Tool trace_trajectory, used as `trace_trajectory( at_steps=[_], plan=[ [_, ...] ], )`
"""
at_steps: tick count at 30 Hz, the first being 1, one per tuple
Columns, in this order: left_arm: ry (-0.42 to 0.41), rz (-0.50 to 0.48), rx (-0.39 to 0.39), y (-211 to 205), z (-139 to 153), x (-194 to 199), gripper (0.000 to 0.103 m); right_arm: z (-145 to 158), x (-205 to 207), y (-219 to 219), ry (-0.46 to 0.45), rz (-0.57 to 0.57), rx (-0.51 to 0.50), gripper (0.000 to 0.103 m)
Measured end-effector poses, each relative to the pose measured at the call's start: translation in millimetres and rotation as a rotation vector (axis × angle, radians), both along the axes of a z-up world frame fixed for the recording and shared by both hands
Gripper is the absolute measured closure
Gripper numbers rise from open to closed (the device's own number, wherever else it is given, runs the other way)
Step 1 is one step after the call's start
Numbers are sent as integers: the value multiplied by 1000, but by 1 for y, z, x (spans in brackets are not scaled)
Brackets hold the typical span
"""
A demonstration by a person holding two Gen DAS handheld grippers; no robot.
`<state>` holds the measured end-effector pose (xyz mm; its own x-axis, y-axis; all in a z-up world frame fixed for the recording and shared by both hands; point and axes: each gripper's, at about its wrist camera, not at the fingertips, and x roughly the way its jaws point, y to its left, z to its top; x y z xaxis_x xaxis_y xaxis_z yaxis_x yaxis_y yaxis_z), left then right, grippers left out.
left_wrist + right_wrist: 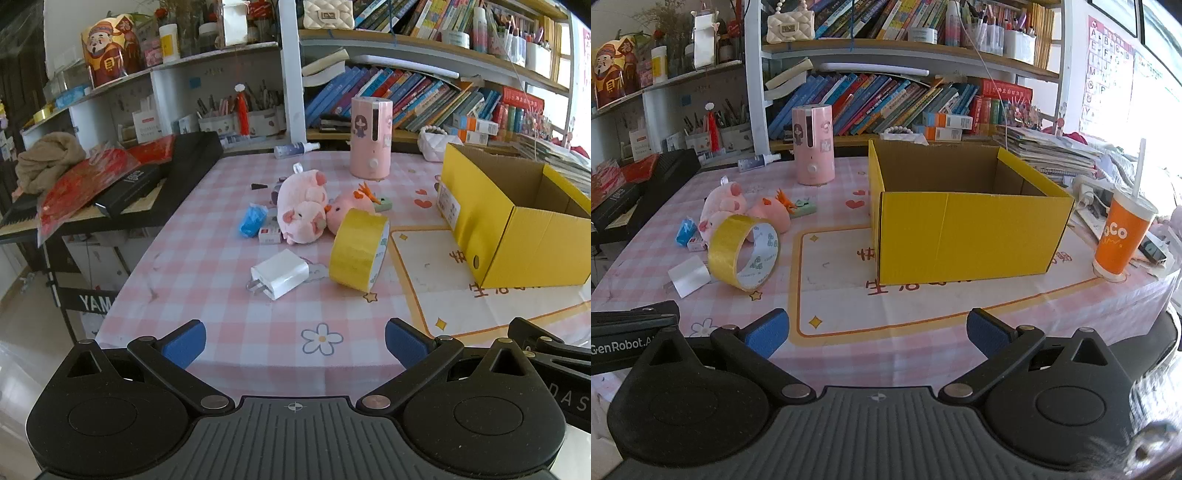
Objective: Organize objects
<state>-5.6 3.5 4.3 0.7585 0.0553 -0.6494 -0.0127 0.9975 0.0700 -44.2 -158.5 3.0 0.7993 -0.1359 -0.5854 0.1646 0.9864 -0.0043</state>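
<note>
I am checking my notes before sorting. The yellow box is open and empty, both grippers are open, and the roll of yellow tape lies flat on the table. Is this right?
Not quite. The roll of yellow tape does not lie flat; it stands on its edge, as the right wrist view shows. The rest holds: the yellow box is open and looks empty, and the left gripper and right gripper are open.

- A pink cylindrical humidifier (813, 144) stands upright at the back of the checked tablecloth (229, 317).
- An orange paper cup (1121, 236) with a straw stands right of centre.
- Slanting books (871, 99) fill the shelf behind.
- A black keyboard (122, 192) sits left, under red packets.
</note>
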Motion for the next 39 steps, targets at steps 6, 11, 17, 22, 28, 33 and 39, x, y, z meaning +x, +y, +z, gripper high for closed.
trace_trajectory(
  at_steps=[6,11,17,22,28,33,39],
  plan=[
    [10,-3,-4,0,0,0,0,-2,0,0,8,-3,4,0],
    [17,-6,-5,0,-2,0,0,-3,-1,0,13,-4,5,0],
    [21,-8,-3,-1,-3,1,0,-5,-1,-1,18,-5,11,0],
    [23,-13,1,-2,-4,1,0,-6,0,-2,22,-10,15,0],
    [22,-14,1,-2,-4,2,0,-6,0,-1,22,-10,15,0],
    [28,-16,-4,-1,-4,3,0,-8,1,-2,24,-10,14,0],
    [26,-17,-8,0,-5,4,0,-8,1,-2,24,-10,14,0]
  ],
)
